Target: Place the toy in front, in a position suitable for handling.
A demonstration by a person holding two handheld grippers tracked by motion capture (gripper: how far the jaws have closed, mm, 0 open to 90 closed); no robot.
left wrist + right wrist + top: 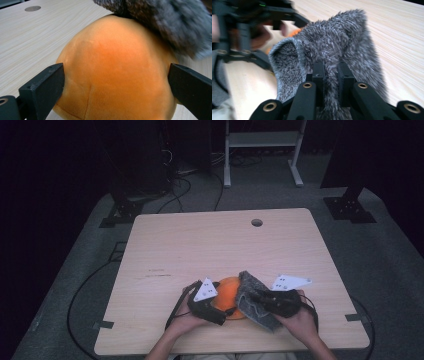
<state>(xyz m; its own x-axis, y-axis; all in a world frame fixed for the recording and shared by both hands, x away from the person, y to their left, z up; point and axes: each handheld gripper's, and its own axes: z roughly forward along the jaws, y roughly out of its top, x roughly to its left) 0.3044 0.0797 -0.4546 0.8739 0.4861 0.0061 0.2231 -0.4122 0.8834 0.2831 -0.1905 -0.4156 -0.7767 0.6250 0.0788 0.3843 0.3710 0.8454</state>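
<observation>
Our left hand-held gripper [115,82] spreads wide around a smooth, rounded orange plush [117,72] on the pale wood surface [190,245]; our right hand-held gripper [330,72] pinches a shaggy grey cloth [342,42] draped against it.

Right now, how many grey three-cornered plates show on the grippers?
2: one plate on the left gripper beside the orange plush, one plate on the right gripper clamping the grey furry cloth.

Dim room, grey carpet [390,265], white rack [262,140] behind wooden table [200,245].
</observation>
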